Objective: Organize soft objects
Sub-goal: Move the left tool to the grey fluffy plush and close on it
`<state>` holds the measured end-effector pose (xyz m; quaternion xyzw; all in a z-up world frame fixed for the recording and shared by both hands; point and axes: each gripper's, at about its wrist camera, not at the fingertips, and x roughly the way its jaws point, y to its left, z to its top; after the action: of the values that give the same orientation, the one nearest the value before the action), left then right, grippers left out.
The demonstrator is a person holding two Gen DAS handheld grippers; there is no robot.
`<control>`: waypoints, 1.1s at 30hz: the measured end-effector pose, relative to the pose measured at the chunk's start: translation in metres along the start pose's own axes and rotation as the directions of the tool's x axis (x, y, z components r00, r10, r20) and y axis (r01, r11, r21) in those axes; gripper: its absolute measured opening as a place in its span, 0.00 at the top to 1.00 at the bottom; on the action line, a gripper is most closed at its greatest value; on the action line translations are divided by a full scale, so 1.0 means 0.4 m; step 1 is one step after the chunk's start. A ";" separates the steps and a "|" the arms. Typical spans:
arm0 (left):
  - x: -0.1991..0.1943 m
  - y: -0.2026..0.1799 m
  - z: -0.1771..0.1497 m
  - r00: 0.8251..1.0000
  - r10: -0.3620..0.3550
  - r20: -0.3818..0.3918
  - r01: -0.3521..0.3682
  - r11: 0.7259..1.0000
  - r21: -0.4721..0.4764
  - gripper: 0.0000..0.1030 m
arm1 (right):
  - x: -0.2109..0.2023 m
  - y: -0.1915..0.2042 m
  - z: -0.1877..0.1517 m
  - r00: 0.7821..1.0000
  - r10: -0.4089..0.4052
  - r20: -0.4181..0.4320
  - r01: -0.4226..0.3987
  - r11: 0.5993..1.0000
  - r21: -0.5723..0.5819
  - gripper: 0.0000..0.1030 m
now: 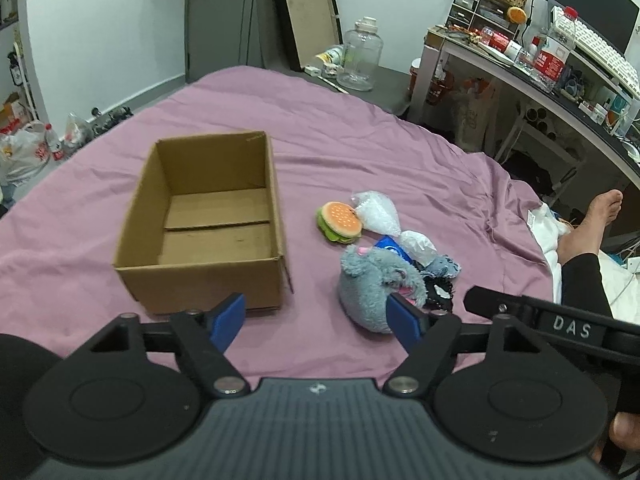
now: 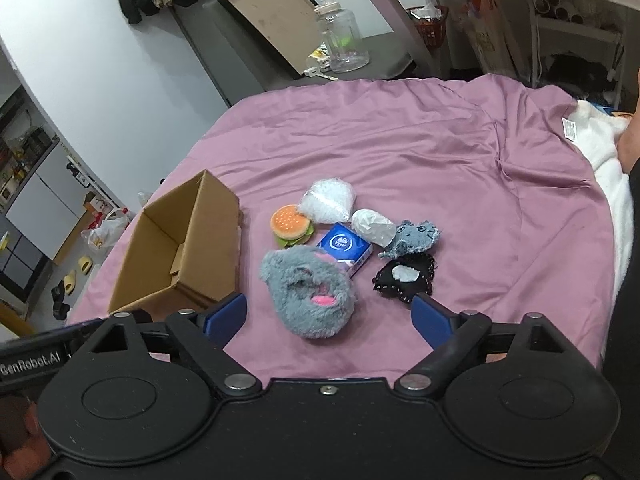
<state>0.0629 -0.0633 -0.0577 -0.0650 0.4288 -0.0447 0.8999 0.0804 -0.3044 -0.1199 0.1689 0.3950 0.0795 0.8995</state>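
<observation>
An open cardboard box [image 1: 208,224] [image 2: 180,252] stands empty on the purple bedsheet. To its right lies a cluster of soft things: a grey fluffy plush [image 1: 372,284] [image 2: 308,296], a burger plush [image 1: 340,222] [image 2: 290,226], a clear bag of white filling [image 1: 376,212] [image 2: 326,200], a blue tissue pack [image 2: 344,246], a small white bag [image 2: 372,226], a small grey plush [image 2: 414,238] and a black fabric piece [image 2: 404,278]. My left gripper [image 1: 318,320] hovers open between box and grey plush. My right gripper [image 2: 328,318] is open just before the grey plush.
A glass jar [image 1: 360,56] and a framed board [image 1: 308,12] stand on the floor past the bed. A cluttered desk [image 1: 540,60] runs along the right. A person's foot [image 1: 592,220] and a white blanket [image 2: 600,152] lie at the bed's right edge.
</observation>
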 end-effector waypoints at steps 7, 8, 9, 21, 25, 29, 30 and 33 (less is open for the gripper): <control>0.080 -0.006 0.006 0.999 -0.027 -0.035 0.026 0.999 -0.034 0.45 | 0.053 -0.050 0.005 0.999 0.048 0.007 -0.048 0.996 0.080 0.33; 0.091 -0.007 0.005 0.999 -0.033 -0.037 0.031 0.999 -0.041 0.47 | 0.061 -0.054 0.005 0.998 0.059 0.004 -0.059 0.994 0.091 0.35; 0.103 -0.009 0.006 0.998 -0.037 -0.042 0.035 0.998 -0.046 0.49 | 0.069 -0.059 0.003 0.997 0.072 -0.002 -0.072 0.992 0.100 0.36; 0.241 -0.047 -0.001 0.987 -0.094 -0.133 0.086 0.994 -0.065 0.61 | 0.185 -0.119 -0.020 0.978 0.184 -0.101 -0.159 0.964 0.214 0.62; 0.280 -0.060 0.001 0.983 -0.106 -0.151 0.097 0.993 -0.068 0.64 | 0.210 -0.145 -0.021 0.970 0.215 -0.112 -0.177 0.943 0.282 0.63; 0.307 -0.067 0.005 0.982 -0.115 -0.152 0.103 0.991 -0.083 0.64 | 0.227 -0.156 -0.017 0.968 0.228 -0.106 -0.184 0.929 0.320 0.63; 0.314 -0.068 0.005 0.982 -0.111 -0.155 0.099 0.992 -0.082 0.64 | 0.233 -0.159 -0.016 0.967 0.231 -0.104 -0.185 0.926 0.329 0.62; 0.341 -0.062 0.006 0.981 -0.104 -0.164 0.088 0.991 -0.103 0.64 | 0.249 -0.167 -0.013 0.964 0.243 -0.104 -0.193 0.916 0.352 0.63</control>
<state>0.1499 -0.1060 -0.1567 -0.1243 0.5017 -0.0730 0.8530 0.1444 -0.3376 -0.2158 0.3578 0.4461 0.1227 0.8111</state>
